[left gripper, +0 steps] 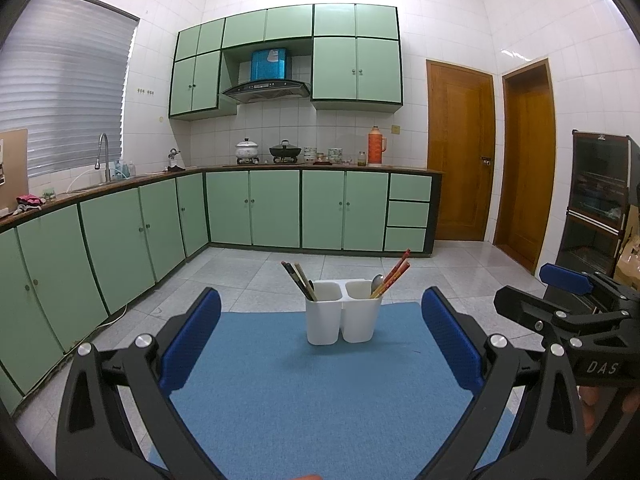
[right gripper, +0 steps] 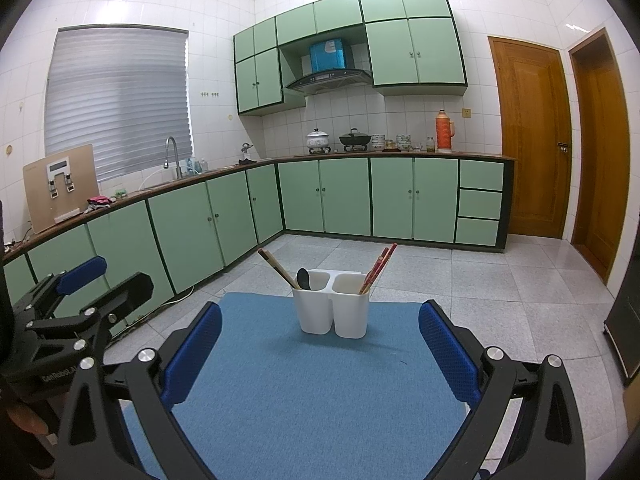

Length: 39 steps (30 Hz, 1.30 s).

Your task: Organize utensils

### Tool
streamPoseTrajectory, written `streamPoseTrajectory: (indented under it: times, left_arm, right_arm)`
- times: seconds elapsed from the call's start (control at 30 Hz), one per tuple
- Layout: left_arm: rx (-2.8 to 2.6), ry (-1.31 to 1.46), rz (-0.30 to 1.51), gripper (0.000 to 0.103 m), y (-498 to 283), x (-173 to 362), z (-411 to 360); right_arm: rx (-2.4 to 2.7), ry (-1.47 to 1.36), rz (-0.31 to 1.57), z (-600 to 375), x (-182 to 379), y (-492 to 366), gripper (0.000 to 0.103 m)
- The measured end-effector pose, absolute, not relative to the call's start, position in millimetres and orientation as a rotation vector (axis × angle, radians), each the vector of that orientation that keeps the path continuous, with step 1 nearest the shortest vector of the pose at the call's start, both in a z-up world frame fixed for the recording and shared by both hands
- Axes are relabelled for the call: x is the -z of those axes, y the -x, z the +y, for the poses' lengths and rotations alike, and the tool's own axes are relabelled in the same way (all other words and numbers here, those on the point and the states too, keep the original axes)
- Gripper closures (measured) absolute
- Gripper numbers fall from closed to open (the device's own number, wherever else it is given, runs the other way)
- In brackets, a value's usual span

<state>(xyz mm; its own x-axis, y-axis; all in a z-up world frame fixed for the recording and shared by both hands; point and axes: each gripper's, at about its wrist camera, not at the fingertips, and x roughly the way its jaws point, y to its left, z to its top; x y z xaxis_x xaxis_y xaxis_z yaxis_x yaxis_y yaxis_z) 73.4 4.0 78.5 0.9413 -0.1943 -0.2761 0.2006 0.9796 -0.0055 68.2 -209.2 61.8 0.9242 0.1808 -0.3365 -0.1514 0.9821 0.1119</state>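
Note:
A white two-compartment utensil holder (left gripper: 343, 312) (right gripper: 331, 306) stands on a blue mat (left gripper: 320, 384) (right gripper: 316, 376). Its left cup holds dark and wooden chopsticks (left gripper: 298, 280) (right gripper: 276, 266) and a black spoon (right gripper: 303, 279). Its right cup holds red chopsticks (left gripper: 394, 272) (right gripper: 378, 268) and a metal spoon (left gripper: 377, 282). My left gripper (left gripper: 320, 344) is open and empty, short of the holder. My right gripper (right gripper: 320, 344) is open and empty, also short of it. The right gripper shows in the left wrist view (left gripper: 568, 300); the left gripper shows in the right wrist view (right gripper: 84, 300).
Green kitchen cabinets (left gripper: 256, 208) and a countertop with pots run along the back and left walls. Two wooden doors (left gripper: 460, 152) stand at the right. A dark cabinet (left gripper: 596, 200) stands at the far right. Tiled floor surrounds the mat.

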Motion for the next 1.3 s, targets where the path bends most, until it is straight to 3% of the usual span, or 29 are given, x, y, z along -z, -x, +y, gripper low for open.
streamPoseTrajectory:
  times: [1.3]
  left_arm:
    - [0.199,-0.015,0.281,0.006,-71.9,-78.2,5.6]
  right_arm:
    - [-0.169,-0.081,0.355,-203.5,-61.1,-69.0,0.006]
